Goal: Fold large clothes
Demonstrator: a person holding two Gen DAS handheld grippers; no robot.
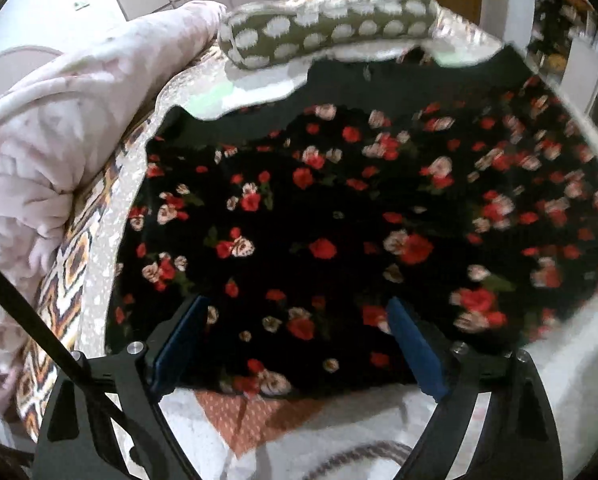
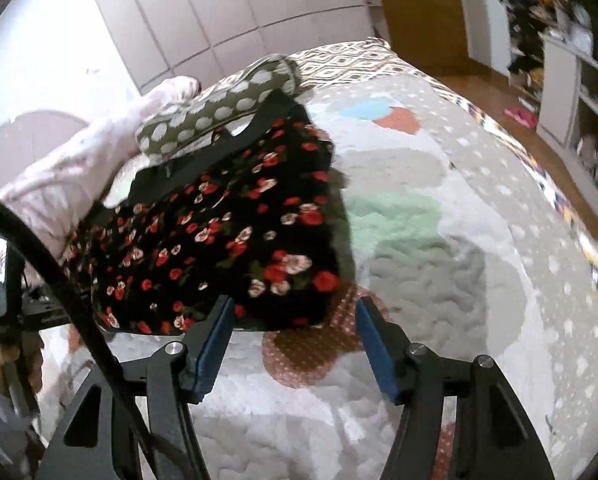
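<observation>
Left gripper [image 1: 299, 344] hangs over the garment with its blue pads [image 1: 415, 352] spread wide and nothing pinched between them; the fabric lies flat beneath, not gripped. Below and all around it spreads the black floral garment [image 1: 319, 208], red and cream roses on black, its dark plain band running along the far edge.

Over to the right gripper [image 2: 295, 344]: released too, jaws apart with only the bedspread showing in the gap. The near hem of the garment sits just past its fingertips, slightly toward the left pad, not clamped. From this side the garment [image 2: 219, 232] reads as a folded rectangle lying on the quilted bedspread [image 2: 439, 240], which carries pale green, blue and coral patches.

At the garment's far end, a bolster pillow [image 1: 323, 32] in olive with white dots touches or overlaps its edge. Beside that, a pink fluffy blanket [image 1: 59, 128] is heaped along the left. At the left edge of the right wrist view, the person's hand [image 2: 3, 364] grips the other tool's handle. A wooden door [image 2: 415, 12] and a cluttered white shelf [image 2: 579, 92] stand beyond the bed.
</observation>
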